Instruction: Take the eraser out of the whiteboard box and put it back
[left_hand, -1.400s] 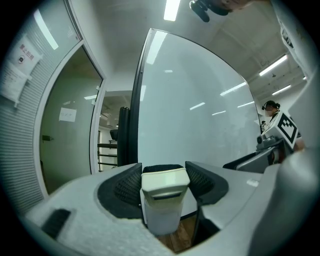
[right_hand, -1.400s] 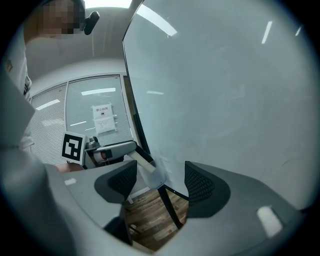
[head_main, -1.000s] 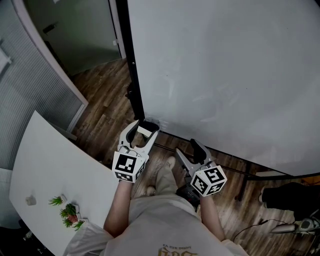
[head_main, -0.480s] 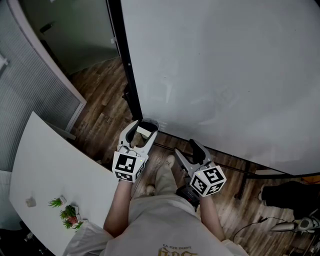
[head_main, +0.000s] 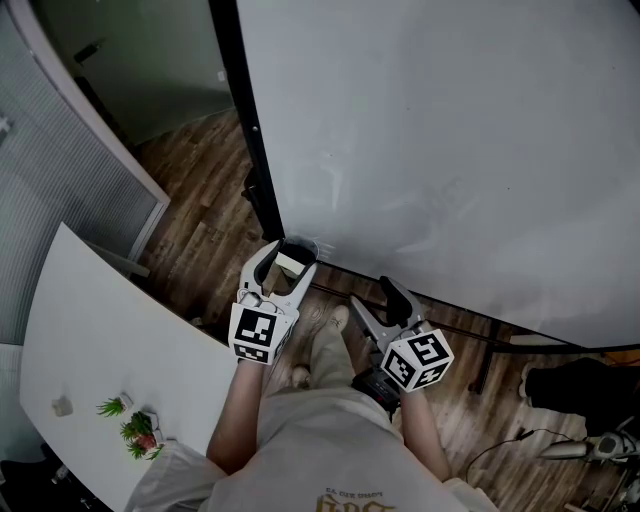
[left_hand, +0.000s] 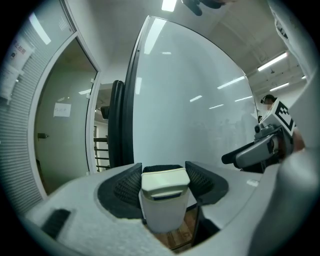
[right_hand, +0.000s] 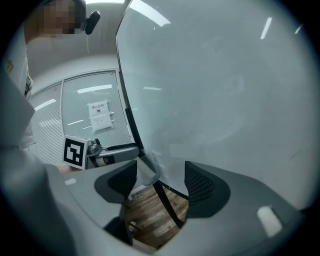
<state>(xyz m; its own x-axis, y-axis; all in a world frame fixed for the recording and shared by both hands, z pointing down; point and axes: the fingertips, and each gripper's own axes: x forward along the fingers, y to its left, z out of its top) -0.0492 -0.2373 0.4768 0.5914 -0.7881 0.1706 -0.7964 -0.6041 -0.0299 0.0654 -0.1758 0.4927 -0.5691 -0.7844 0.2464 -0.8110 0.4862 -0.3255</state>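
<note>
- Eraser (left_hand: 165, 200) is clamped between the pads of the left gripper (left_hand: 165, 182), just beside the whiteboard box (head_main: 300, 245).
- We judge the removal done and the return outstanding.
- Right gripper (right_hand: 161, 182) has its jaws apart and holds nothing.

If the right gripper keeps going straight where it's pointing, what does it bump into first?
Probably the big white whiteboard, near its dark bottom edge; the open right gripper has nothing between its jaws. Depth is unclear.
</note>
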